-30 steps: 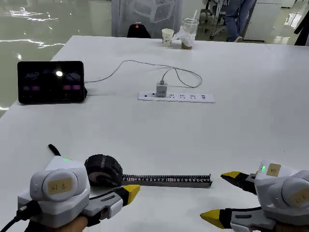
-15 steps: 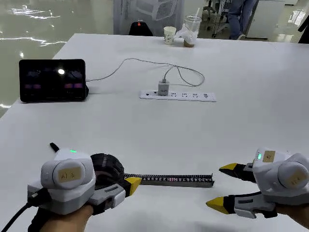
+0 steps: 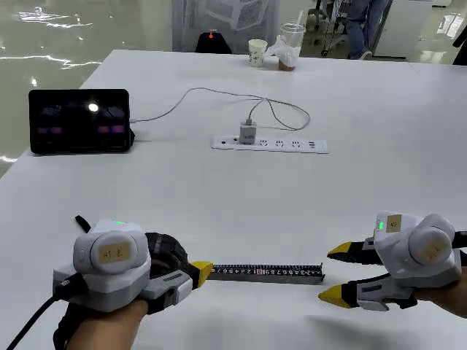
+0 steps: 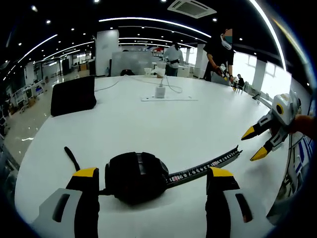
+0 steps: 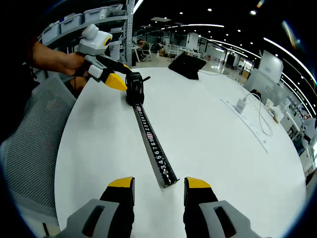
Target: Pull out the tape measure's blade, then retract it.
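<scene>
Across a smooth, glossy white desk (image 3: 233, 197) in a bright open hall. Near its front edge, lying flat: the tape measure (image 4: 136, 176), rounded black case, matte and grippy-looking, with the blade (image 3: 266, 273) drawn out sideways, a thin stiff dark strip printed with pale numerals. Astride the case, spread wide and apparently not touching, the left tool (image 4: 152, 172), likely placed to steady it. Around the blade's tip, parted more narrowly and empty, the right tool (image 5: 159, 182), seemingly poised for pinching.
</scene>
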Demonstrator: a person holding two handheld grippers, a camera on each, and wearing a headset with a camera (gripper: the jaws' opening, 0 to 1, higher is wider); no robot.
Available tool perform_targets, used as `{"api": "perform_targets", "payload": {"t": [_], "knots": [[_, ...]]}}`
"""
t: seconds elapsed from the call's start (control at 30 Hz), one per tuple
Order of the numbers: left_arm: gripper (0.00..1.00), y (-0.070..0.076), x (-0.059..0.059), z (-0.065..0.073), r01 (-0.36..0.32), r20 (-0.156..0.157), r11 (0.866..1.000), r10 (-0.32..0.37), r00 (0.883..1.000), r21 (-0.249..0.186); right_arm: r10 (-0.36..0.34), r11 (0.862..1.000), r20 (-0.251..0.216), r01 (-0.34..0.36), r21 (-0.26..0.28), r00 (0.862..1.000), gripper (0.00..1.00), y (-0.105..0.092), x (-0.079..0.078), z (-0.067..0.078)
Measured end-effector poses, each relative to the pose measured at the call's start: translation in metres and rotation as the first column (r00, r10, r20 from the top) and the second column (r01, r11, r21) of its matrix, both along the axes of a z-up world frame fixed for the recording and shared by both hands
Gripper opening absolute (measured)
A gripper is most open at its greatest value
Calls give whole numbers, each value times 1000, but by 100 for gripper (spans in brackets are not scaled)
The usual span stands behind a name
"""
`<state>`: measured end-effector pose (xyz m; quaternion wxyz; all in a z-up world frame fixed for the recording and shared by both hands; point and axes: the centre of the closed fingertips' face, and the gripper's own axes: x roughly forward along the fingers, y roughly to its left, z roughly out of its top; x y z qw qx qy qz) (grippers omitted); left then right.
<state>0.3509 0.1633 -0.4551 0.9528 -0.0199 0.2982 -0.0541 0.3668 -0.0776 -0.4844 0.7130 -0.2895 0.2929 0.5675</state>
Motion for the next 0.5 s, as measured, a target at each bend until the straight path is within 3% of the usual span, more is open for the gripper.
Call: {"api": "perform_targets", "payload": {"t": [0.5], "knots": [[72, 11, 8, -13, -45, -43, 999, 45, 998, -13, 94, 993, 0, -94, -68, 996, 27, 0, 11, -15]]}}
